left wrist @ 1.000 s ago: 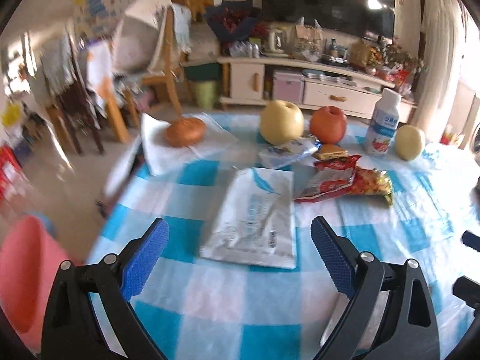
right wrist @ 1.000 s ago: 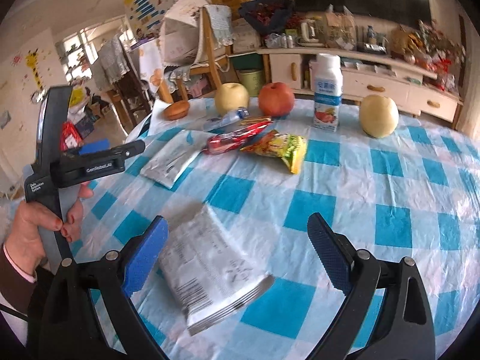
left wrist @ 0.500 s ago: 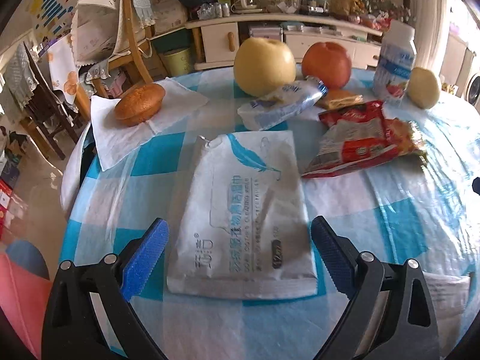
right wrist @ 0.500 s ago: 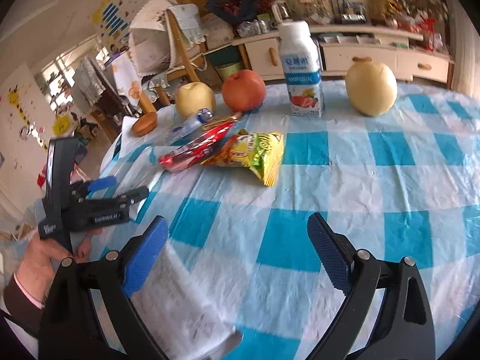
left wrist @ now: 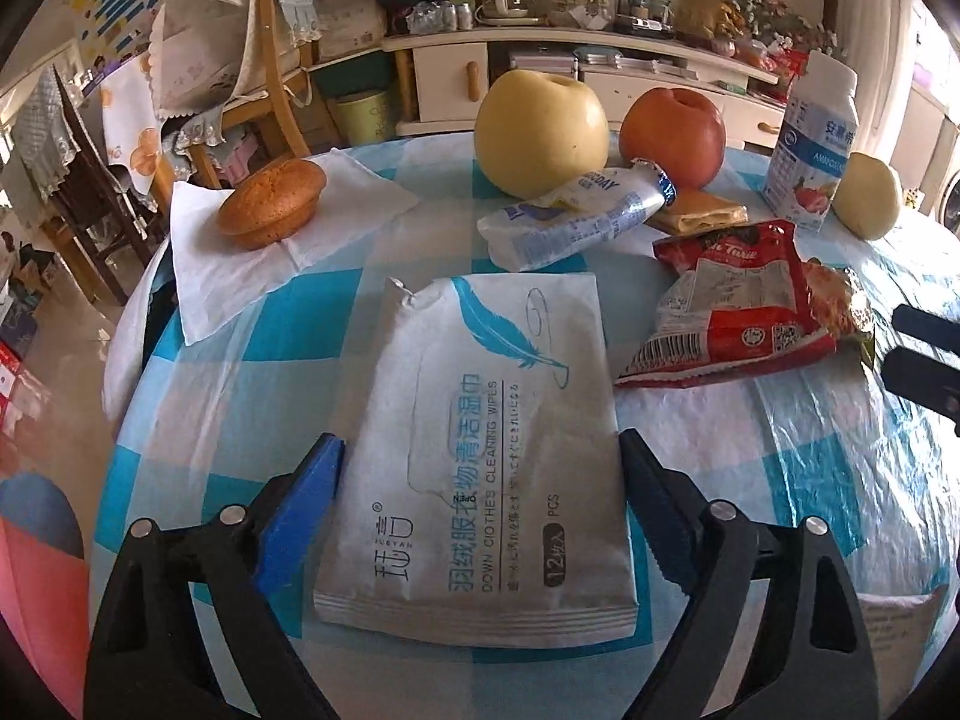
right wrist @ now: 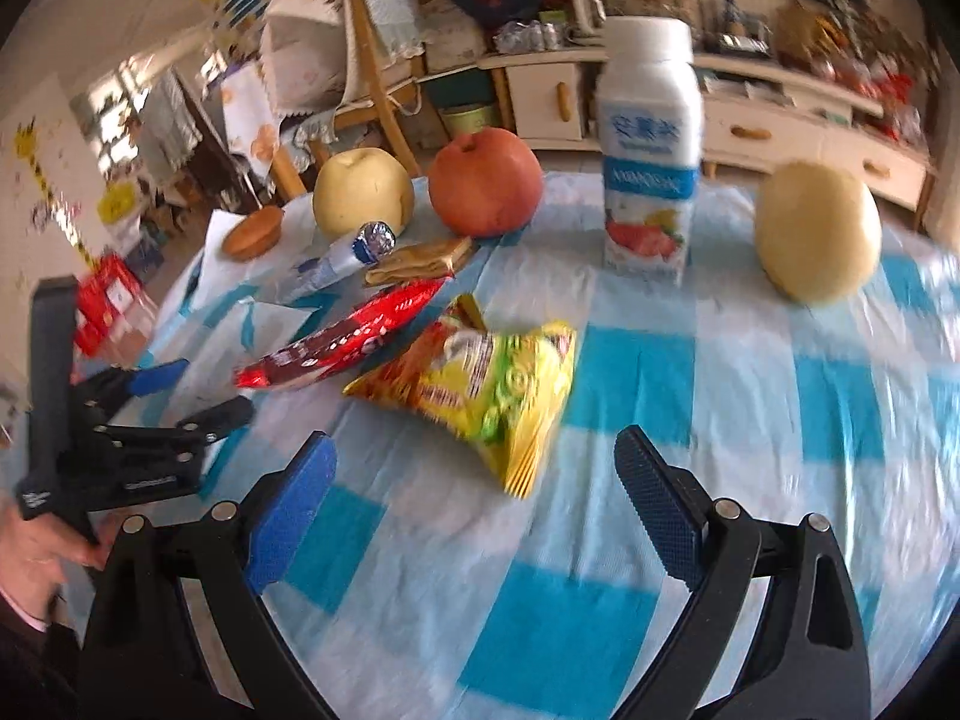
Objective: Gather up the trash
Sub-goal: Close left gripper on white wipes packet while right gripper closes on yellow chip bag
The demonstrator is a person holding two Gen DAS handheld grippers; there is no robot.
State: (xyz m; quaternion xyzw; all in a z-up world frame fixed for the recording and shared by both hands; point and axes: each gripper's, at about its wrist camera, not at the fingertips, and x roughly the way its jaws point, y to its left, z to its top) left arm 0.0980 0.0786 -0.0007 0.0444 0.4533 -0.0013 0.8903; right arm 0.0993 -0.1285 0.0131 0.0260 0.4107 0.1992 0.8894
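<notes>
While left gripper (left wrist: 480,480) straddled wipes packet (left wrist: 480,456) with jaws apart, right gripper (right wrist: 474,480) hovered spread near yellow snack bag (right wrist: 480,390).

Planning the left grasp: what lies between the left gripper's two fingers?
In the left wrist view, the white wipes packet lies flat on the table between the open left gripper fingers.

Your right tongs (right wrist: 471,501) gape wide at bottom centre; the yellow snack bag (right wrist: 486,396) lies just above them on the checked tabletop (right wrist: 750,420); left tongs (right wrist: 180,393) sit mid-left.
</notes>
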